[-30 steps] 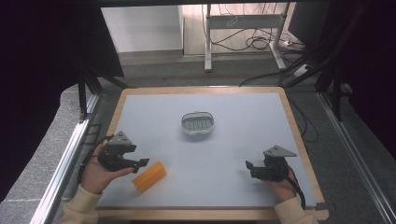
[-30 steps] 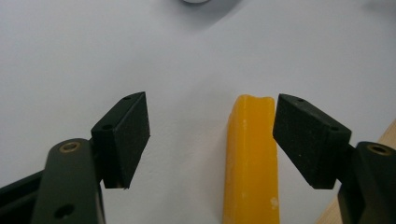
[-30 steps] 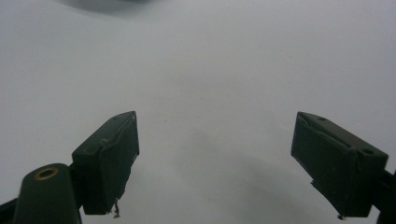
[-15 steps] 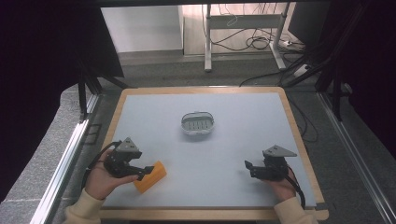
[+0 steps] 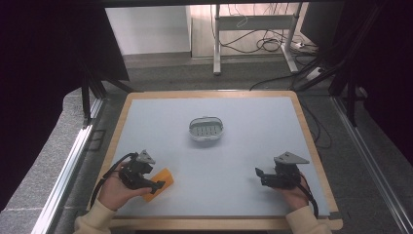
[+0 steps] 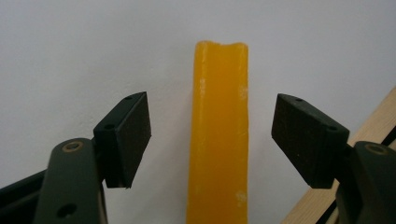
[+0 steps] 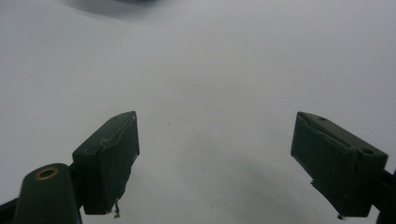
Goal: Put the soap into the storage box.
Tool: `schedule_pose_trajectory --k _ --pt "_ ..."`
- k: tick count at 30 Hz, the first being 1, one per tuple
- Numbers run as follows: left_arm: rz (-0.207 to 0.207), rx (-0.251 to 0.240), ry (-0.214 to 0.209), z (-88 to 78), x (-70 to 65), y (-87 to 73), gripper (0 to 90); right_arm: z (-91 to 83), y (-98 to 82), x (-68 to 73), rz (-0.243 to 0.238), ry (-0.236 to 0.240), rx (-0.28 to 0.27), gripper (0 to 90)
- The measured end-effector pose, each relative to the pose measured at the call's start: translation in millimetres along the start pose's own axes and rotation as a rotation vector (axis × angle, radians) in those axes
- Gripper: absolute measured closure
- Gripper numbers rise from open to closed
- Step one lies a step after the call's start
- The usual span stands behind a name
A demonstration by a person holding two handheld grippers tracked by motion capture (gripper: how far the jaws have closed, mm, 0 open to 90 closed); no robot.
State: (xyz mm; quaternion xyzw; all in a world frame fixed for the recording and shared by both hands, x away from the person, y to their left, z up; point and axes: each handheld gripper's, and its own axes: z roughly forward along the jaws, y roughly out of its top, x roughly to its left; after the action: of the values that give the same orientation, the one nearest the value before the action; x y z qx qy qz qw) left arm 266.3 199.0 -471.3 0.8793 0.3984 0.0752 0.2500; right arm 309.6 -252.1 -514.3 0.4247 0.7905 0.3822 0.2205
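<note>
We judge the grasp step is in hand: our left gripper, jaws spread wide, straddles the long yellow-orange plastic bar at lower left, so closing comes next, while our right gripper idles open lower right.

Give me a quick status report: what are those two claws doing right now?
Left gripper open, jaws either side of the orange block, not touching. Right gripper open over bare table. Small grey dish mid-table, apart.
</note>
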Motion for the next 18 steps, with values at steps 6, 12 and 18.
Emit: schedule_pose_trajectory --k 6,12,18 --pt "-0.021 0.052 -0.006 9.5 -0.3 0.6 34.0 0.4 -0.7 0.6 0.004 -0.003 0.008 15.8" --pt "-0.01 0.106 -0.01 20.1 -2.7 2.4 35.6 0.4 -0.6 0.5 0.003 -0.003 0.008 15.8" --pt "0.009 0.147 0.013 30.4 -6.6 3.6 40.8 0.4 -0.7 0.3 0.003 -0.005 0.013 15.8"
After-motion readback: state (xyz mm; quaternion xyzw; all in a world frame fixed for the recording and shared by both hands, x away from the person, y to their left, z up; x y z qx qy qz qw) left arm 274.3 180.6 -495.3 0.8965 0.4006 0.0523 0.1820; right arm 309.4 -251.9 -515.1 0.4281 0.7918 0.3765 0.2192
